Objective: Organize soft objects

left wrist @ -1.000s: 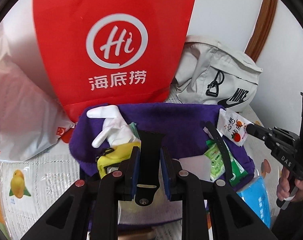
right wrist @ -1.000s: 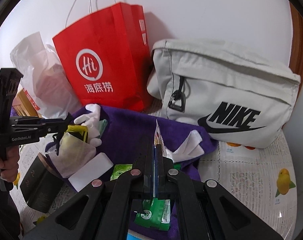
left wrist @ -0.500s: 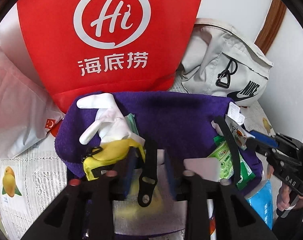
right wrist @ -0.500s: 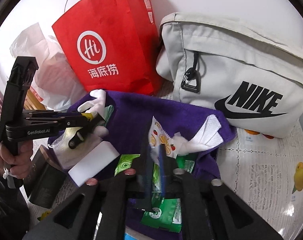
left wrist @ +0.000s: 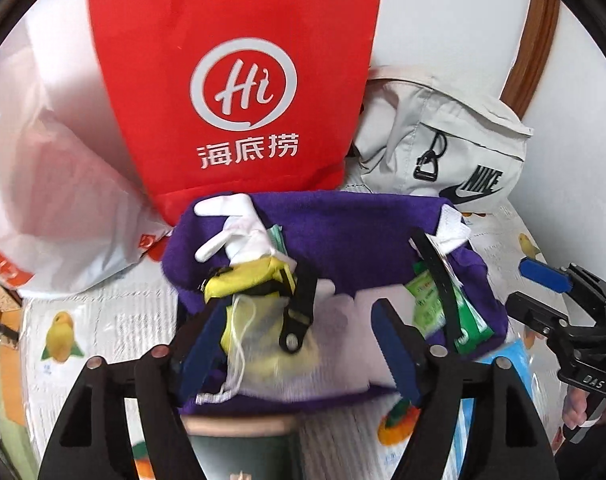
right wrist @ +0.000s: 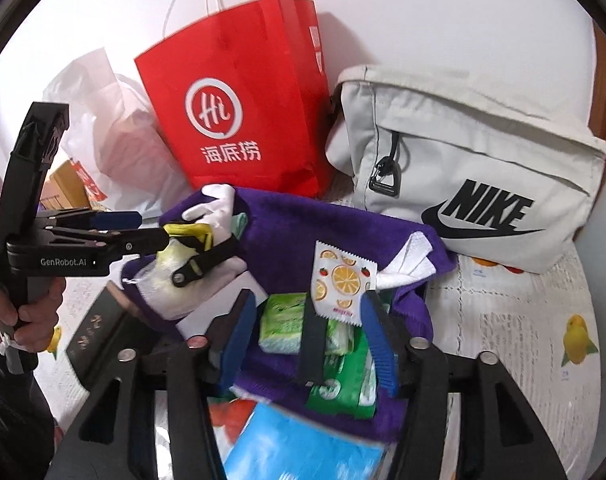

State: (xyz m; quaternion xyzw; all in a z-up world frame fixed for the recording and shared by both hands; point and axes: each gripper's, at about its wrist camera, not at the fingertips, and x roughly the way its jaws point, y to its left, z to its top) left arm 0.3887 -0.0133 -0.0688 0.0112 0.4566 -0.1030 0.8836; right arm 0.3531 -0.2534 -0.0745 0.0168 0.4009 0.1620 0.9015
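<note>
A purple cloth [left wrist: 363, 232] [right wrist: 299, 232] lies spread on the table with soft items on it: a white glove [left wrist: 239, 232], a yellow pouch [left wrist: 247, 276], green wipe packs [right wrist: 287, 320] and a fruit-print sachet [right wrist: 341, 284]. A black strap crosses the pile. One strap end [left wrist: 299, 312] lies loose between the pads of my left gripper [left wrist: 299, 344], whose jaws are opening. The other strap end [right wrist: 313, 340] lies between the pads of my right gripper [right wrist: 309, 340], also opening; neither gripper's pads press on it.
A red paper bag [left wrist: 239, 80] and a grey Nike bag [right wrist: 483, 160] stand behind the cloth against the wall. A white plastic bag [left wrist: 63, 200] sits at the left. A dark box [left wrist: 239, 456] and a blue packet [right wrist: 295, 448] lie at the near edge.
Both grippers were shut on the black strap and have let go, their jaws spreading wide. Both have drawn back a little from the pile.
</note>
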